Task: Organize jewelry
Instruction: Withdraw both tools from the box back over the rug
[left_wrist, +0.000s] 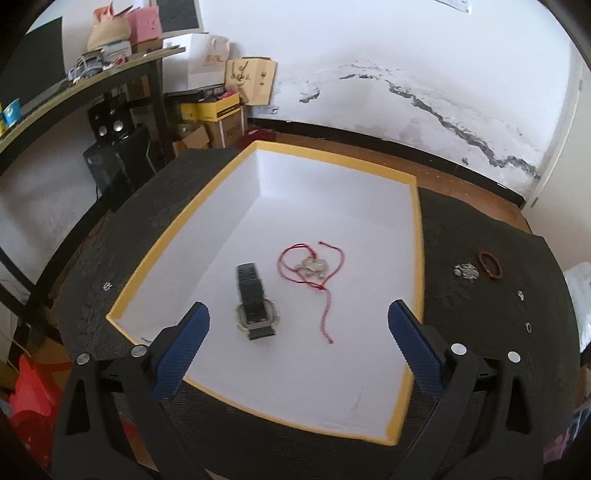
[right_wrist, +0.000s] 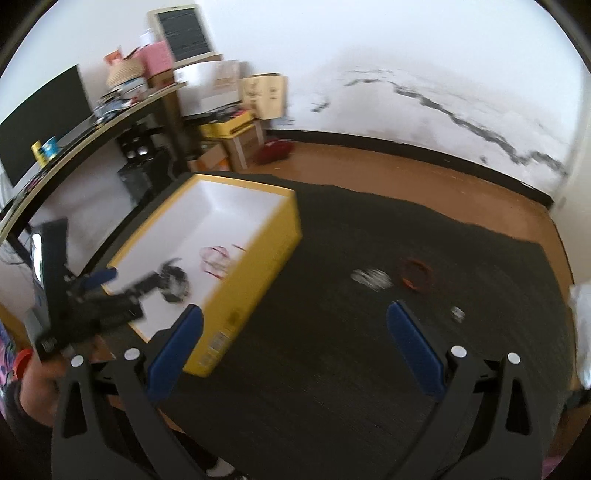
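Note:
A yellow box with a white inside (left_wrist: 417, 236) stands on the dark table mat. In it lie a black watch (left_wrist: 253, 301) and a red cord necklace with a silver pendant (left_wrist: 312, 267). My left gripper (left_wrist: 299, 314) hangs open above the box's near half, with nothing between its fingers. On the mat to the right of the box lie a silver chain pile (left_wrist: 466, 272), a brown bead bracelet (left_wrist: 489, 264) and two small silver pieces (left_wrist: 521, 294). My right gripper (right_wrist: 295, 317) is open over bare mat, near the yellow box (right_wrist: 258, 266), the silver pile (right_wrist: 371, 277) and the bracelet (right_wrist: 415, 279).
A small silver piece (left_wrist: 107, 286) lies on the mat left of the box. A desk with a monitor and clutter (left_wrist: 92, 74) stands at the far left, with cardboard boxes (left_wrist: 218, 110) on the floor. The left gripper and a hand (right_wrist: 85, 306) show blurred at the right view's left edge.

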